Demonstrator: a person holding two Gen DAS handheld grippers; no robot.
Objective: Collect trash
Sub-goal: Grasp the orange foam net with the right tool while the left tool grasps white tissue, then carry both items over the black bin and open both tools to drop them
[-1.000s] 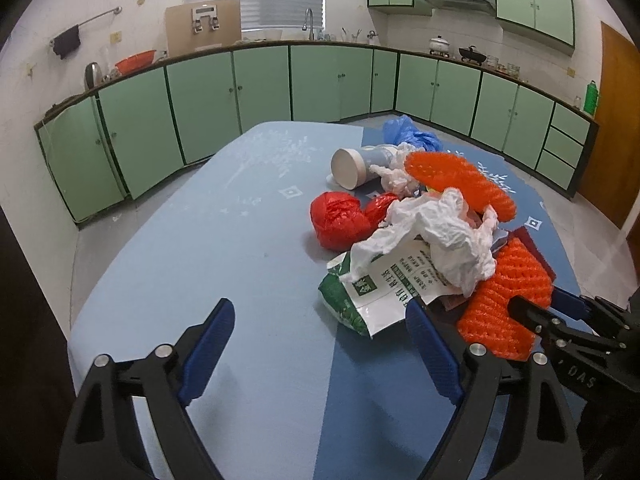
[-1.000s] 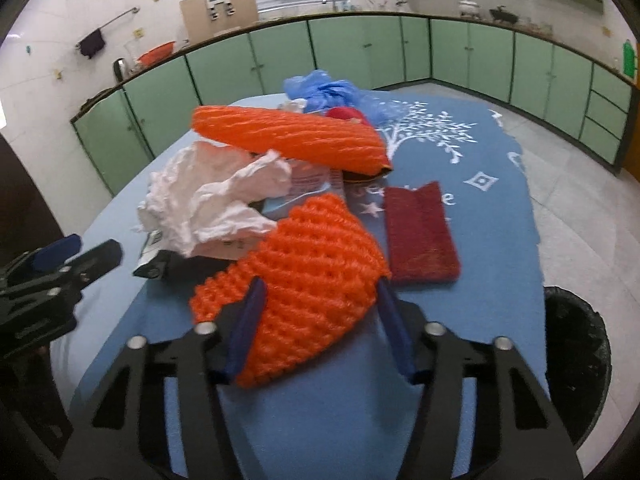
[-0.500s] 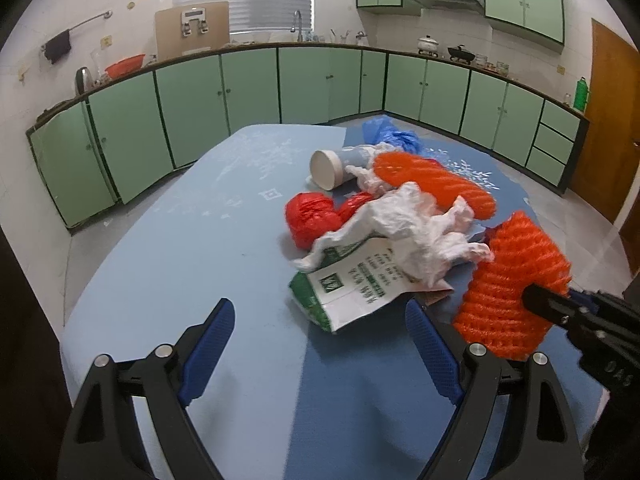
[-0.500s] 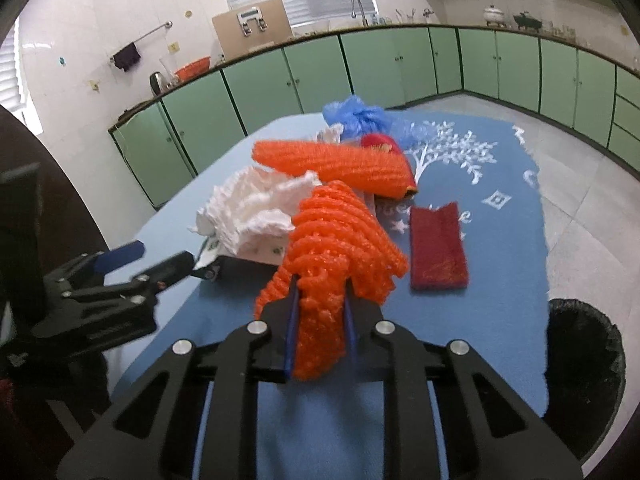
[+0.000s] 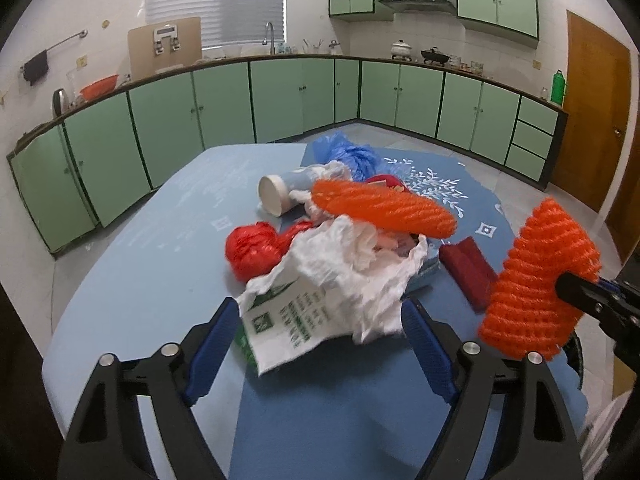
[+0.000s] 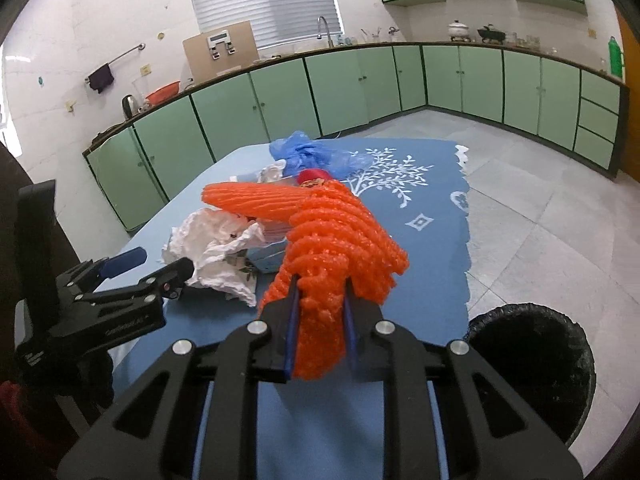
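Right wrist view, right tool (image 6: 320, 300) pinching orange foam net (image 6: 340, 240), apparently lifted off table (image 6: 420, 280)

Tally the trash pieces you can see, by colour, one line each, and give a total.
Orange: 2, a foam net held in the right tool, another foam net on the pile
Red: 2, crumpled bag, flat packet
White: 2, crumpled plastic, cup
Blue: 1, bag
Total: 7
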